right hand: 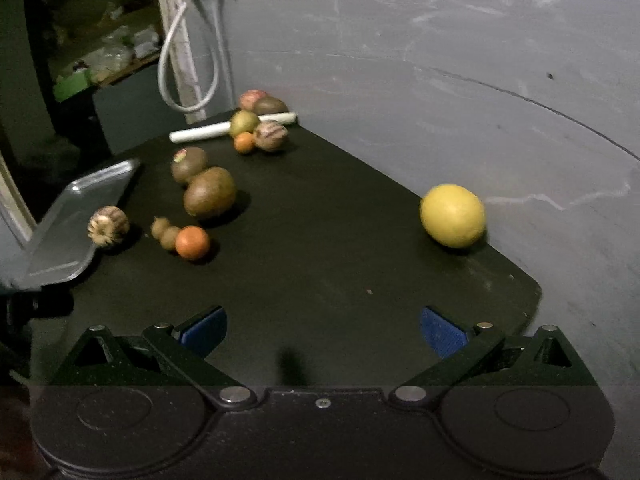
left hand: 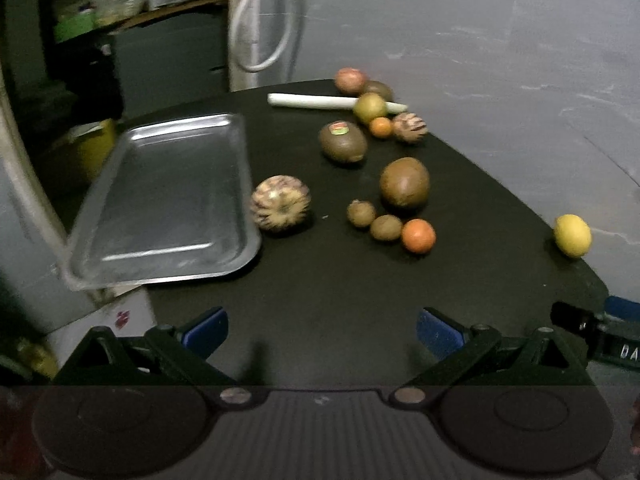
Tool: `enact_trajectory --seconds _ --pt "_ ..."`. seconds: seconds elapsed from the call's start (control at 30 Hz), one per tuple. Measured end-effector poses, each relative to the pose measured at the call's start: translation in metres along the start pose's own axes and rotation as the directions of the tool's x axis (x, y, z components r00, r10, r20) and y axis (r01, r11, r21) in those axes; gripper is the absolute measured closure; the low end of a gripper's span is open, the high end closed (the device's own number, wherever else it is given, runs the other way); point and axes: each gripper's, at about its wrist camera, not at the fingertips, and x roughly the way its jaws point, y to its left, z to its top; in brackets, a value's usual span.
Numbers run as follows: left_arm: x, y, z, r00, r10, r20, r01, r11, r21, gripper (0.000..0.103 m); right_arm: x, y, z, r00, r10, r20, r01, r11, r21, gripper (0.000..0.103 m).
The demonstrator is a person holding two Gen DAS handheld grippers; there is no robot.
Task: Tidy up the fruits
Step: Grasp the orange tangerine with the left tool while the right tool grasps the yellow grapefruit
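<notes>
We hold both grippers with jaws spread wide, nothing between them. The lemon [right hand: 452,215] lies at 1 o'clock of the right gripper [right hand: 323,330], apart from the rest, long axis crosswise. The right gripper is nearer to it; the left gripper [left hand: 322,332] faces the empty tray [left hand: 168,196] at 11 o'clock. The far fruits are blurred.

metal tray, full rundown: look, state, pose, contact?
The metal tray is a shallow rectangle with rounded corners and a raised rim, silvery and reflective, apparently steel or aluminium. Nothing lies in it. It sits at the left edge of the black table, with its near left corner seeming to overhang the edge; whether it lies flat or slightly tilted is unclear. A striped round fruit rests on the table right beside its right rim, possibly touching. Neither gripper touches it.
</notes>
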Motion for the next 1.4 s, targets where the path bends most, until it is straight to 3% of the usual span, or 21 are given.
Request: enact_trajectory --seconds 0.3,0.7,1.1,1.4 --pt "0.029 -0.021 0.009 0.996 -0.081 -0.045 0.082 0.996 0.019 0.001 0.005 -0.022 0.011 0.995 -0.1 0.028 0.098 0.994 0.049 0.0" --pt "0.069 -0.059 0.036 0.994 -0.035 -0.108 0.017 0.987 -0.159 0.001 0.046 -0.07 0.031 0.993 -0.112 0.047 0.102 0.979 0.177 0.001" --pt "0.093 -0.079 0.046 0.994 -0.03 -0.1 -0.005 0.942 -0.337 0.019 0.079 -0.091 0.043 0.993 -0.108 0.04 0.097 0.969 0.226 0.009" --pt "0.101 -0.082 0.049 0.997 -0.006 -0.076 -0.025 0.916 -0.401 0.027 0.089 -0.096 0.047 0.995 -0.081 0.051 0.066 0.968 0.243 0.011"
